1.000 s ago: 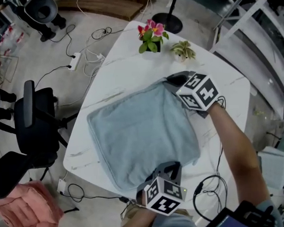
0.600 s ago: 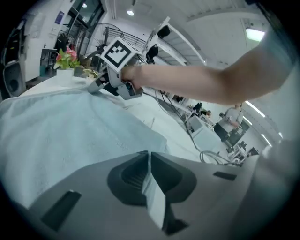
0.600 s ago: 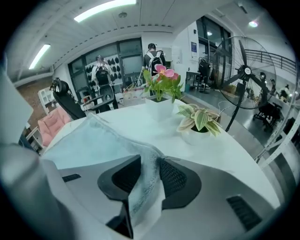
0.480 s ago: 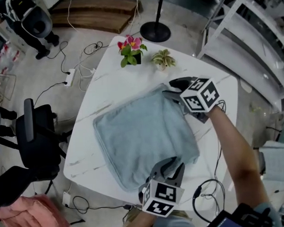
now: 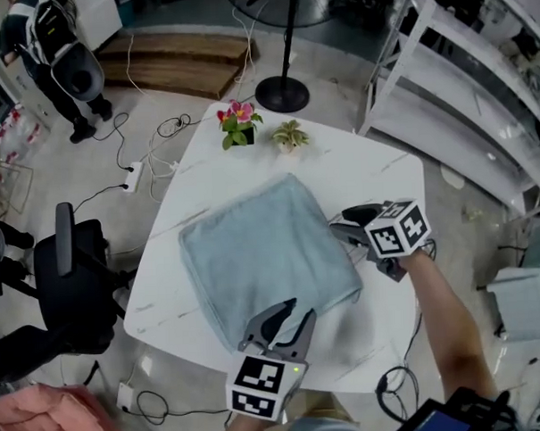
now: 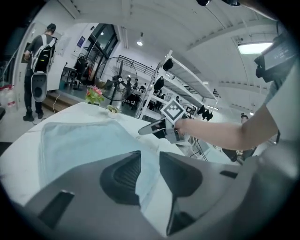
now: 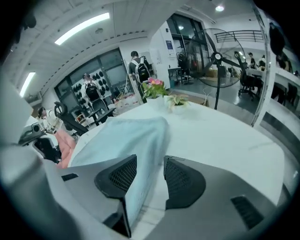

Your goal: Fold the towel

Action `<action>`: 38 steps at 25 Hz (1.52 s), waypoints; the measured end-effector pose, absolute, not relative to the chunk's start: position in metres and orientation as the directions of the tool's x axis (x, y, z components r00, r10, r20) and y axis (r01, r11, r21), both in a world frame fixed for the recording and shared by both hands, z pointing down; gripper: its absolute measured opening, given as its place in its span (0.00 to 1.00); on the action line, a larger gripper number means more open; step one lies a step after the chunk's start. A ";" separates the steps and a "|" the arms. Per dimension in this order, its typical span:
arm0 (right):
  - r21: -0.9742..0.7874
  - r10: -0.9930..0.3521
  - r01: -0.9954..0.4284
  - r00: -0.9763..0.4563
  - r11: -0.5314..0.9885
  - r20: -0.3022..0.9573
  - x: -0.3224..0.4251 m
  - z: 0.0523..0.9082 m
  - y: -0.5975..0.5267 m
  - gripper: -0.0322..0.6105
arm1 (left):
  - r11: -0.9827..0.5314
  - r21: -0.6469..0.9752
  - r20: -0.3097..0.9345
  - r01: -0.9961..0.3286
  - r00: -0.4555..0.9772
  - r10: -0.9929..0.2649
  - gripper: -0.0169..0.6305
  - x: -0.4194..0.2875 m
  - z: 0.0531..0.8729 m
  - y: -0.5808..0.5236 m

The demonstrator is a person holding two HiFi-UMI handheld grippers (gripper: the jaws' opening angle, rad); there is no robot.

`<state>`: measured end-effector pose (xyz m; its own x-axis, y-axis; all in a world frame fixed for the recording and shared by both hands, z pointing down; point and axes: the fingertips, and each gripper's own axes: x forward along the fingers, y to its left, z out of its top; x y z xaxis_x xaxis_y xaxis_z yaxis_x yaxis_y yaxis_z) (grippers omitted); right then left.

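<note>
A light blue towel lies flat on the white table, also seen in the left gripper view and the right gripper view. My left gripper hovers over the towel's near edge, its jaws apart with nothing pressed between them; they have just been opening. My right gripper is beside the towel's right edge, over bare table, and shows across the table in the left gripper view. Its jaws stand apart and empty, having just been opening.
A pink flower pot and a small green plant stand at the table's far corner. A fan base, a black office chair, floor cables and white shelving surround the table. A person stands far left.
Both grippers have opened and let go of the towel. The right one pulled back from the far corner to the right edge; the left one rose off the near edge.
</note>
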<state>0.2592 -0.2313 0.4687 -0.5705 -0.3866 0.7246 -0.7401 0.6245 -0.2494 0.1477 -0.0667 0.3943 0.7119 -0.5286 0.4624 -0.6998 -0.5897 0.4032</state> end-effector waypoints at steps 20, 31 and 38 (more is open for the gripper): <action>-0.147 -0.420 -0.713 -0.552 0.685 0.720 0.168 0.419 -0.186 0.12 | -0.454 0.383 0.408 -0.804 0.588 -0.698 0.17 0.045 0.365 0.007; 0.097 -0.315 -0.383 -0.561 0.919 0.765 -0.009 0.395 -0.109 0.12 | -0.387 0.403 0.339 -0.830 0.528 -0.779 0.17 -0.011 0.338 0.049; 0.042 -0.235 -0.349 -0.532 0.936 0.814 -0.047 0.488 -0.078 0.12 | -0.303 0.450 0.405 -0.840 0.494 -0.769 0.17 -0.041 0.384 0.071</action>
<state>-0.0466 -0.0785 0.4880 -0.5319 -0.2351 0.8135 -0.3492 0.9361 0.0422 -0.0409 0.0707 0.3835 0.4941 -0.7694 0.4049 -0.8402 -0.3029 0.4497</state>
